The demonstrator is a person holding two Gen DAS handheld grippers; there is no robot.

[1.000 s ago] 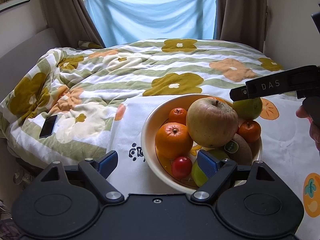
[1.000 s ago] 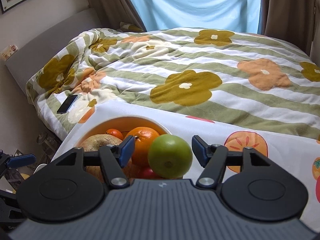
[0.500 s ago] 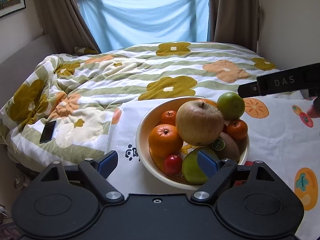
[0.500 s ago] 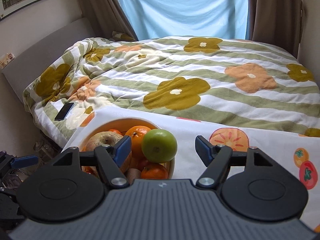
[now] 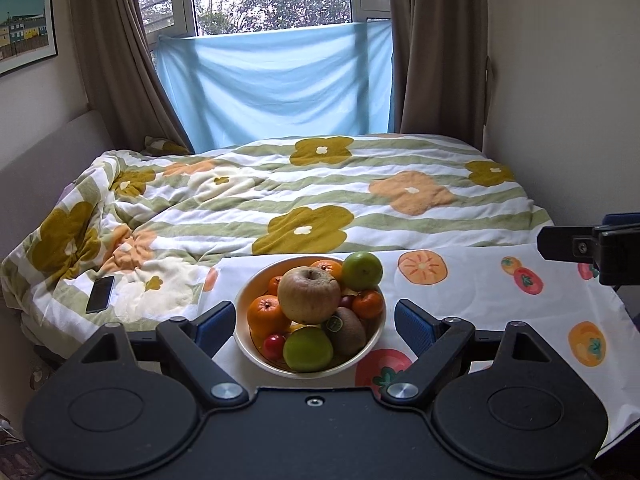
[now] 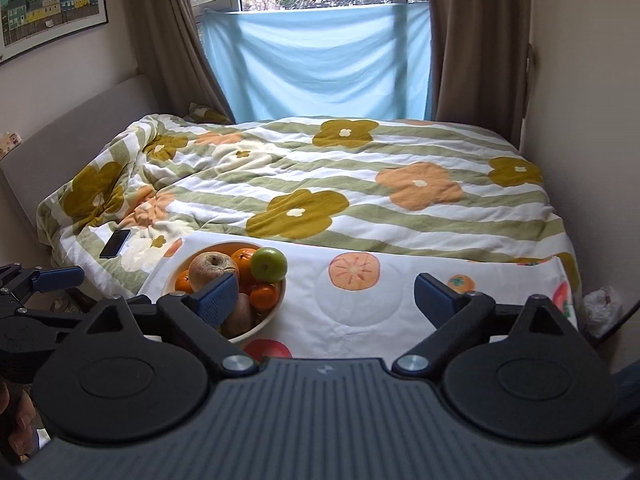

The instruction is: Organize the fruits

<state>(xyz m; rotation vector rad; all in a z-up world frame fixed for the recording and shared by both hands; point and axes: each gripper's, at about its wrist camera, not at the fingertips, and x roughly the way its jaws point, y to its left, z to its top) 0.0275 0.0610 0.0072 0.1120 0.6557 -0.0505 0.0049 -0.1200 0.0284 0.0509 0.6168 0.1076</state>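
A cream bowl [image 5: 246,344] [image 6: 264,322] stands on a white fruit-print cloth [image 5: 472,292] [image 6: 360,300]. It holds a big brown apple [image 5: 309,295] [image 6: 212,270], oranges [image 5: 266,312], tangerines, a kiwi [image 5: 347,330], a red tomato [image 5: 273,345] and two green apples. One green apple [image 5: 362,271] [image 6: 269,265] rests on top at the back right. My left gripper [image 5: 315,324] is open and empty, held back in front of the bowl. My right gripper [image 6: 326,294] is open and empty, back from the bowl and to its right.
The cloth lies at the foot of a bed with a flower-print quilt [image 5: 304,200] [image 6: 320,184]. A black phone [image 5: 100,294] [image 6: 115,243] lies on the quilt at the left. Walls stand close on both sides. Curtains and a blue sheet [image 5: 280,84] hang at the window.
My right gripper let go of the green apple on top of the bowl, opened wide and pulled back. My left gripper also pulled back and rose.
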